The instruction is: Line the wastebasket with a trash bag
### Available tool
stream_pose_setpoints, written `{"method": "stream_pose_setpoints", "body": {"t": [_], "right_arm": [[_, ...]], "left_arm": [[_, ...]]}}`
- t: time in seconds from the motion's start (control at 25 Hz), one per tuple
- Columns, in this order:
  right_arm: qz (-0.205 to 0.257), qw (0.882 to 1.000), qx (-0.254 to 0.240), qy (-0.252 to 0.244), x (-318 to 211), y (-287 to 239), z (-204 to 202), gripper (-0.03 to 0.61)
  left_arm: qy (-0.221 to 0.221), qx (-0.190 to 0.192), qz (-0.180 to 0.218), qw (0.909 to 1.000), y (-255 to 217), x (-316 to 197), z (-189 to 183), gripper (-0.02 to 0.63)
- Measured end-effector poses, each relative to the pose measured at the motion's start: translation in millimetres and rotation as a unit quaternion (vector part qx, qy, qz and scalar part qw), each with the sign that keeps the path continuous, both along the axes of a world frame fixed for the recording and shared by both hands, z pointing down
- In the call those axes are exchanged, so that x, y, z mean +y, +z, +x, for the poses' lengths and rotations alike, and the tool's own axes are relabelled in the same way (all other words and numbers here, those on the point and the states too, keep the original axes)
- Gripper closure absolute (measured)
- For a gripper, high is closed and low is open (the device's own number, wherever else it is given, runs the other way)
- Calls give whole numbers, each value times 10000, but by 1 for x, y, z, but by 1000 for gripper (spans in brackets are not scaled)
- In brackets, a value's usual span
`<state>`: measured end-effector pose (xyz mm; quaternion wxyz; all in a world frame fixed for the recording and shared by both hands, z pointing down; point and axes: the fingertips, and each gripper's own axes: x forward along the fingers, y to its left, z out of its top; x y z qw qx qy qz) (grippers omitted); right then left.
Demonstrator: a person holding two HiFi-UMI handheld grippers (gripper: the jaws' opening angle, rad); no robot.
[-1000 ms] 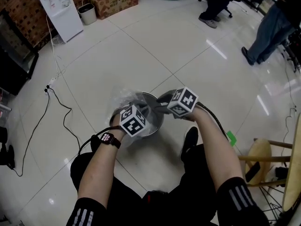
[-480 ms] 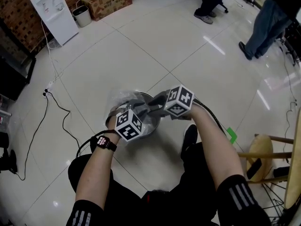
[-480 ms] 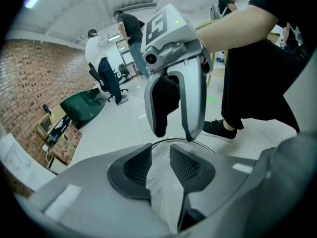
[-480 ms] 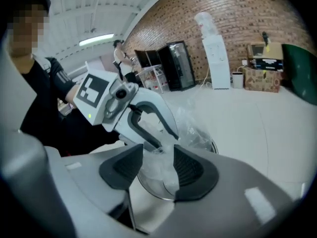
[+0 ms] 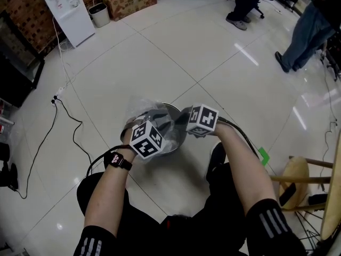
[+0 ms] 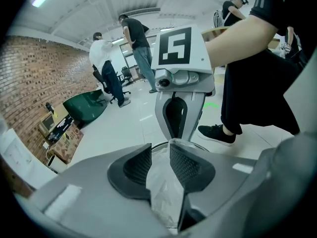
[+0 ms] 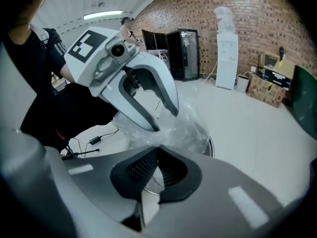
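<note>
Evidently we were mid-step, draping the trash bag [image 7: 184,125] over the floor-standing wastebasket's [image 5: 176,111] rim. The left gripper's [image 6: 160,150] jaws had just opened, film loose between them, while the right gripper [image 7: 158,151] was clamped tight. Next, we judged, came stretching the mouth round the rim.

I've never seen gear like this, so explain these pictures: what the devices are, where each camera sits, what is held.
A person, not a robot, holds a two-jaw gripper in each hand; the marker cubes belong to them. The head view looks down from the person's head; the other two cameras ride on the grippers. On the floor stands a metal wastebasket with a clear trash bag bunched at its rim. The left gripper has just been opening, bag film loose between its jaws. The right gripper is shut; whether it pinches film is unclear.
</note>
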<state>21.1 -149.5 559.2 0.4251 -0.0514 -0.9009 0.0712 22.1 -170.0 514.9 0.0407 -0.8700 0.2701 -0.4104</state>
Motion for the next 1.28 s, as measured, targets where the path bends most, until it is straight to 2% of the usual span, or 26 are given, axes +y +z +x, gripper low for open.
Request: {"method": "stream_pose_setpoints", "body": {"t": [0.2,0.4,0.52,0.68,0.8,0.92,1.12,1.28], "right_arm": [[158,9988,434,152,-15,12,26,571],[294,9968,594,457,-30,13,55,571],[371,9956,672,530,-33,15,64,571],[356,9945,822,535,-31,21,73,571],[230,9941,945,473,-26,29,79,571],[-39,9932,1130,270,-11,41,87,571],[-479,9875,1502,80,8,64,104,571],[-556,9842,1678,92,14,81,110,571]], "left_arm": [[-48,220,-176,9996,-24,8,-27,505],[9,196,-758,9969,-25,37,-62,480],[189,-36,-1217,9924,-3,62,-74,438],[610,-564,-1753,9810,34,103,-73,408],[779,-895,-1769,9770,53,114,-69,411],[858,-1110,-1743,9746,64,116,-65,465],[992,-1172,-1914,9694,71,122,-59,465],[925,-1448,-2032,9640,89,126,-65,463]]}}
